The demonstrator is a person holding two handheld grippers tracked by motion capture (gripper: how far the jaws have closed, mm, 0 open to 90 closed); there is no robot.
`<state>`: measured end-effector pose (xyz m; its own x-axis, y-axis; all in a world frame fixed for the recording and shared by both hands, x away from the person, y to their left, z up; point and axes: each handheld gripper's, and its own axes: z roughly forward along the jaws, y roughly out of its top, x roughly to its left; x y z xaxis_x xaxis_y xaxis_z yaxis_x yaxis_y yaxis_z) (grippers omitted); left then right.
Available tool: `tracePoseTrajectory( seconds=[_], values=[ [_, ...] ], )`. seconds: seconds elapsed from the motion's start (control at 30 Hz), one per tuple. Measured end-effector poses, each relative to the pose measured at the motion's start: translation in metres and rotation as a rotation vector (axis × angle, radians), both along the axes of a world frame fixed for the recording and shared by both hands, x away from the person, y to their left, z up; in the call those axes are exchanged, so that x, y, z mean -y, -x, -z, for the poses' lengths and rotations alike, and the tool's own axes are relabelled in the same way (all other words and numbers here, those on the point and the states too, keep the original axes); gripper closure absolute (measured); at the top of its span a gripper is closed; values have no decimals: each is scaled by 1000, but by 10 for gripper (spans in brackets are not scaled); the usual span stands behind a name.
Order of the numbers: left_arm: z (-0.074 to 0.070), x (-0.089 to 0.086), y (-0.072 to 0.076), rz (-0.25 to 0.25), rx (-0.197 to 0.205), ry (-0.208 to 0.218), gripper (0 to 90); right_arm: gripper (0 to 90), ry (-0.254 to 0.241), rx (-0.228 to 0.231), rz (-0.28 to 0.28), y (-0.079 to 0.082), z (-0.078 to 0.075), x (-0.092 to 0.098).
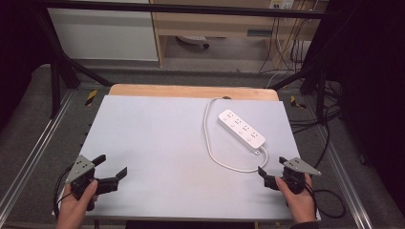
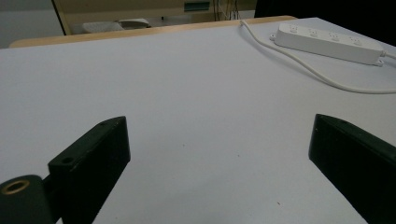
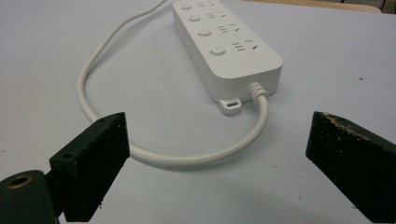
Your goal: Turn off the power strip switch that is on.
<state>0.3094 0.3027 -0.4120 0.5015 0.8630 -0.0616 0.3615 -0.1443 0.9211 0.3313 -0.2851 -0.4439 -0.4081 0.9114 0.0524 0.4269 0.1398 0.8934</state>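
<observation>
Two hands come in from the bottom edge of the high view, each holding a gripper low over the pale counter (image 1: 157,143). At the lower left of that frame the left gripper (image 1: 113,171) has its jaws spread wide, with bare counter between them. At the lower right the right gripper (image 1: 273,168) also has its jaws wide open, nothing between them.

Just above the right gripper, in the right half of the high view, a white power strip (image 1: 241,129) lies flat on the counter at a slant, its four sockets facing up. Its white cord (image 1: 210,143) leaves the strip's near end, loops toward the lower middle of the frame, then runs up to the counter's far edge.

From the right gripper view, the strip's near end sits in the upper middle and the cord's loop passes low between the two jaws, lying on the counter and apart from both.
</observation>
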Motion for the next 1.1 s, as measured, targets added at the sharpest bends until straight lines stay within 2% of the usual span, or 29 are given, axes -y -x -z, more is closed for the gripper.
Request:
tracePoseTrajectory(
  seconds=[0.1, 0.17, 0.37, 0.47, 0.57, 0.7, 0.77, 0.83, 0.9, 1.0, 1.1],
  values=[
    [0, 0, 0, 0, 5, 4, 52, 60, 2, 0, 1, 0, 0, -1],
    [0, -1, 0, -7, 13, 1, 52, 94, 11, -5, 18, 0, 0, -2],
    [1, -2, -2, -16, 2, 4, 52, 74, 0, -31, 21, -2, -4, -5],
    [1, 0, -1, -16, -1, -6, 52, 59, -6, -96, 8, -3, -5, -6],
    [1, 0, -1, -12, -1, -5, 52, 56, 3, -92, 9, -2, -5, -7],
    [2, 1, -2, -7, -12, -3, 52, 46, -6, -70, 18, -5, -10, -8],
    [3, 1, -2, -7, -13, -7, 52, 39, 7, -54, 31, -6, -12, -10],
    [3, 3, -3, -8, -19, -6, 52, 39, 15, -52, 44, -10, -15, -12],
    [4, 7, -3, -4, -17, -30, 52, 55, 3, -59, 38, -14, -18, -12],
    [5, 8, -3, -4, -24, -35, 52, 63, 16, -61, 26, -22, -27, -11],
    [6, 8, -3, 4, -32, -41, 52, 59, 25, -35, 30, -29, -34, -12]
  ],
)
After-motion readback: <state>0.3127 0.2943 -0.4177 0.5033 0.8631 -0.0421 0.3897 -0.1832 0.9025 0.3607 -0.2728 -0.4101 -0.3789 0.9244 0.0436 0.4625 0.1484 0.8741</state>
